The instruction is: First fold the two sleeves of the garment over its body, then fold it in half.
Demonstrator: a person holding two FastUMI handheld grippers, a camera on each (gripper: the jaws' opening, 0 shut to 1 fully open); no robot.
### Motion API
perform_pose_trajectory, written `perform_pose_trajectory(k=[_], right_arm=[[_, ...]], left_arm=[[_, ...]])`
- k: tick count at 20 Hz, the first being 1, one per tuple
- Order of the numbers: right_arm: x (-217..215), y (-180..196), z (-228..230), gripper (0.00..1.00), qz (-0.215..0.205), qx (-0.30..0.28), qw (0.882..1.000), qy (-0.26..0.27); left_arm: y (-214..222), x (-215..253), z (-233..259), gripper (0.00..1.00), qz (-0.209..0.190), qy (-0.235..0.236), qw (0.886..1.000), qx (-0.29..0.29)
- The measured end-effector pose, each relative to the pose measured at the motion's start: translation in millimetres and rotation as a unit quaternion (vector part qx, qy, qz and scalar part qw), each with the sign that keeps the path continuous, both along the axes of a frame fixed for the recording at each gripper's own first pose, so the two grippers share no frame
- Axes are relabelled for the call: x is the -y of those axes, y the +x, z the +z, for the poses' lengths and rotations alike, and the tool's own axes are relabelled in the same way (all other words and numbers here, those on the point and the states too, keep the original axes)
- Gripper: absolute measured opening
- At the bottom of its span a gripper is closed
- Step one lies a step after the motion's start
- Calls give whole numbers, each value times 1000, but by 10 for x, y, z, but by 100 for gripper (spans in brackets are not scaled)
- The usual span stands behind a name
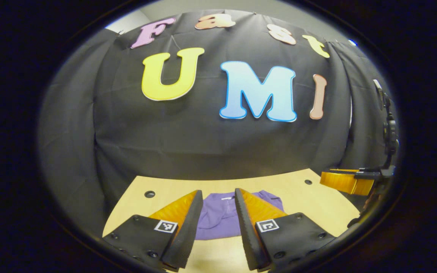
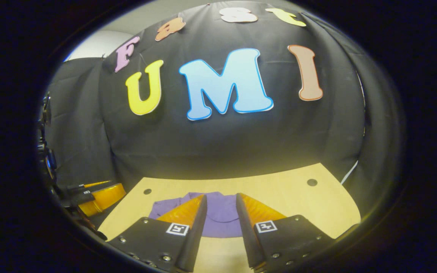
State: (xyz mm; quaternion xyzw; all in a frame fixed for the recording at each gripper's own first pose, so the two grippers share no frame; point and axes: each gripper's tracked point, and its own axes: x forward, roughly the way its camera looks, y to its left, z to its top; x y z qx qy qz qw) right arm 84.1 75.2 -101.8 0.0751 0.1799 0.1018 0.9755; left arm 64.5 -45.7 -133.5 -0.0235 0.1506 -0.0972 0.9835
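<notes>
Pale wood is forming the surface (image 1: 317, 197), which is carrying a purple garment (image 1: 218, 220) lying flat near its middle, partly hidden behind the fingers in both views. Judging by its compact outline, the sleeves may already be lying over the body, though I cannot tell for sure; the final halving looks undone. Left hand-held gripper (image 1: 218, 227) is hovering above the cloth, jaws spread and gripping nothing. Right hand-held gripper (image 2: 220, 227) is likewise hanging spread, apart from the fabric.
</notes>
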Motion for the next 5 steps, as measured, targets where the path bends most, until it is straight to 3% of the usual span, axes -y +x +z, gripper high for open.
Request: perform_pose_trajectory(k=[1,2,5], right_arm=[[15,-115,50,49,1,3,1000,-2],[23,-227,93,43,2,6,1000,-3],[75,-533,175,43,-1,14,1000,3]], left_arm=[[-122,9,87,65,1,0,1000,5],[-235,7,136,65,4,-1,1000,8],[-545,-21,225,65,15,-10,1000,14]])
